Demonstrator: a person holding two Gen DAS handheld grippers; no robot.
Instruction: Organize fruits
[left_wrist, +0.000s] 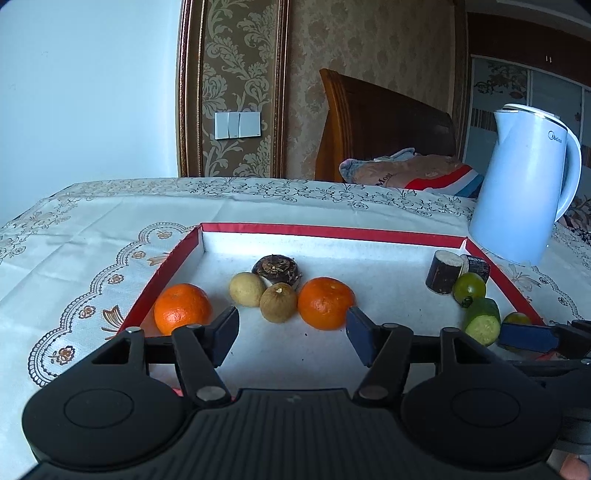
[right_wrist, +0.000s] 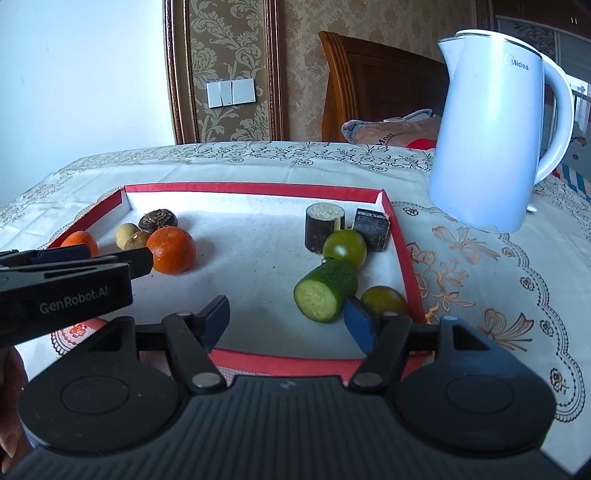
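Observation:
A red-rimmed tray (left_wrist: 332, 232) with a white floor holds the fruit. On its left side lie two oranges (left_wrist: 183, 308) (left_wrist: 325, 302), two tan longans (left_wrist: 246, 289) (left_wrist: 278, 302) and a dark water chestnut (left_wrist: 277, 269). My left gripper (left_wrist: 291, 326) stands open just short of them, nothing between its fingers. On the right side are a cut cucumber piece (right_wrist: 325, 291), two green tomatoes (right_wrist: 345, 248) (right_wrist: 384, 300) and two dark sugarcane chunks (right_wrist: 324, 227) (right_wrist: 373, 229). My right gripper (right_wrist: 286, 314) is open, the cucumber just ahead of its right finger, apart from the pads.
A white electric kettle (right_wrist: 491, 129) stands on the embroidered tablecloth (left_wrist: 92, 251) just right of the tray's far corner. The left gripper (right_wrist: 110, 257) reaches in from the left of the right wrist view. A wooden headboard and bedding lie behind the table.

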